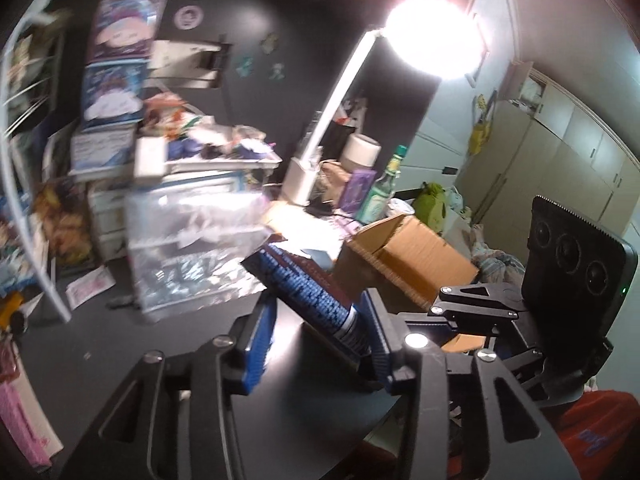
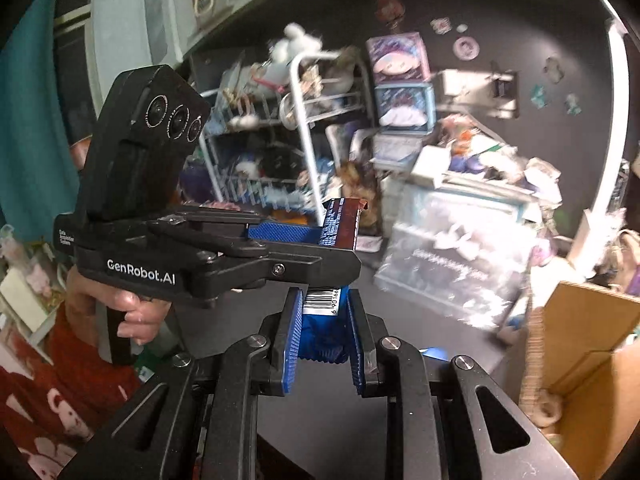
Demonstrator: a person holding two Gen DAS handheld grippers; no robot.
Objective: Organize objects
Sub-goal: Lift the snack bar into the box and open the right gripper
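Snack packet held between two claws above a cluttered desk. At far left, the clear plastic drawers (image 1: 188, 240) and, beside them, the white desk lamp (image 1: 336, 120) mark the back of the dark desk (image 1: 304, 400). In the centre, the left gripper (image 1: 318, 300) has its blue pads apart around the upper end of the snack packet (image 1: 308, 284): the wrapper leans against one pad, and a bright gap shows at the other. The right wrist view shows the right gripper (image 2: 325, 294) clamped together on the barcode end of the same packet, which hangs in the air between the two tools, clear of the desk. The person's hand (image 2: 132, 316) grips the left tool's handle. At right, the open cardboard box (image 1: 416, 248) is the likely destination. The step appears to be a two-handed carry or handover. To do it well, the right clamp should hold firm while the left pads are squared flat to the wrapper, closing only enough to pinch it, since a crinkly packet slips or crushes easily; release should wait until the packet is over the box opening.
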